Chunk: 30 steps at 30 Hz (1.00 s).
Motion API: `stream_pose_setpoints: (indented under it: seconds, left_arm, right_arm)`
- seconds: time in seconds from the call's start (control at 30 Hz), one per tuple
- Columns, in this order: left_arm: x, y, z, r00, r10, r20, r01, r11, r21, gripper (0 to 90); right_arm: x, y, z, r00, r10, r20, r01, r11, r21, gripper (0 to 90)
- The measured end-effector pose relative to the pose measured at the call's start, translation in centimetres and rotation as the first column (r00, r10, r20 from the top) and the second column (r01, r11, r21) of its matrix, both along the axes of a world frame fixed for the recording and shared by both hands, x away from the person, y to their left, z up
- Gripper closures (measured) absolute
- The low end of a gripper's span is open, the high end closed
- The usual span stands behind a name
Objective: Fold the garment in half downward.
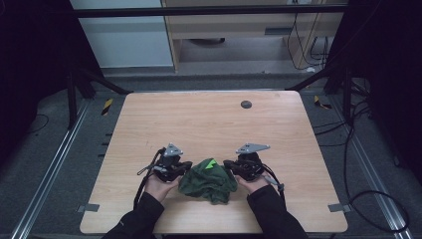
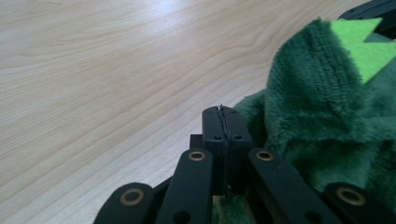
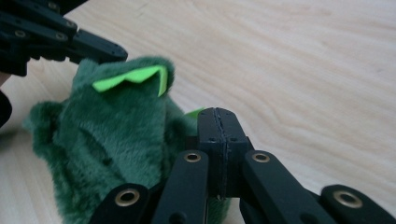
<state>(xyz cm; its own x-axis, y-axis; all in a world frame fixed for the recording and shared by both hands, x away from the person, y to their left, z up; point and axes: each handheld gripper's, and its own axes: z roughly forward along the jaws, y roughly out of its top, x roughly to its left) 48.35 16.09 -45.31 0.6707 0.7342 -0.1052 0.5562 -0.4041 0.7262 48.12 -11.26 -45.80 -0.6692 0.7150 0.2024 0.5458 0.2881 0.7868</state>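
A pale wooden surface (image 1: 209, 124) stands in a dark room, with grey floor and black cables around it. Near the front edge, between the two hands, lies a dark green fluffy cloth thing with bright green felt spikes (image 1: 209, 180), all bunched up in a heap. The left tongs (image 1: 185, 167) sit just beside its left side and the right tongs (image 1: 228, 164) just beside its right side. In the left gripper view, the left tongs (image 2: 223, 122) are pressed together, and a thin bit of the fluffy cloth (image 2: 322, 102) may be caught in them, but I cannot tell for sure. In the right gripper view, the right tongs (image 3: 217, 126) are pressed together too, right next to the fluffy cloth (image 3: 116, 135), and again I cannot tell if any is pinched. The cloth looks soft, light and floppy, so it should not break or slip, but it will sag when picked up. A good place to grab is an outer edge on each side. The heap is a bit wider from left to right, and its spikes (image 1: 211, 163) point up and away from the person.
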Motion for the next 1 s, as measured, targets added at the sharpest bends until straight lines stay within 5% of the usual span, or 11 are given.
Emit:
stream_pose_setpoints:
  seconds: [1.0]
  left_arm:
    - [-5.1,-0.2,1.9,0.9902,-0.138,0.024,0.139,0.9897,-0.036,89.7]
  right_arm:
    - [-4.0,0.5,1.1,0.9942,0.107,0.012,-0.107,0.994,0.035,90.0]
